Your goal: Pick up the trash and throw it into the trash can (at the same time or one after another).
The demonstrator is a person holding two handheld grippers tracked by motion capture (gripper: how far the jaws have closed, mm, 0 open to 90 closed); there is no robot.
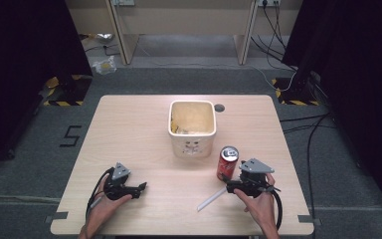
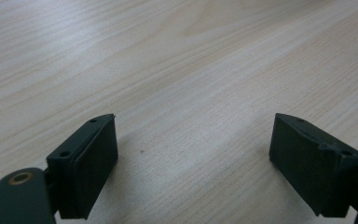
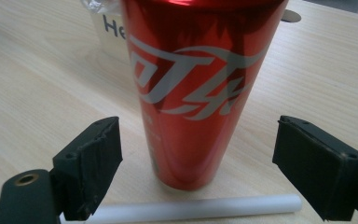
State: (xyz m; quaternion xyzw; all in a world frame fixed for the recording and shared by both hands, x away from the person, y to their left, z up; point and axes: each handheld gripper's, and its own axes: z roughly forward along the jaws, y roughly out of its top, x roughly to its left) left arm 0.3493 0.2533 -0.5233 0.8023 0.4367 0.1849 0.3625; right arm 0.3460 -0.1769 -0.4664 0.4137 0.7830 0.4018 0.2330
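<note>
— What stands on the pale wooden worktop [image 1: 144, 119]?

— A tall red aluminium drink can [image 1: 227, 162] with silver lettering, upright, its top unopened (as far as the high view tells). It sits just right of a cream square plastic bin [image 1: 192, 128], open-topped, with scraps inside.

— And the stick?

— A white plastic tube [image 1: 212, 199] lies flat in front of the can, slanting, close to its base [image 3: 186, 182].

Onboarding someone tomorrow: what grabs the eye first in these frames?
The red can, upright and looming between the open jaws of the right gripper, with a white stick lying on the table just before it. Next, the cream bin at the table's middle, and the left gripper open over bare wood.
</note>
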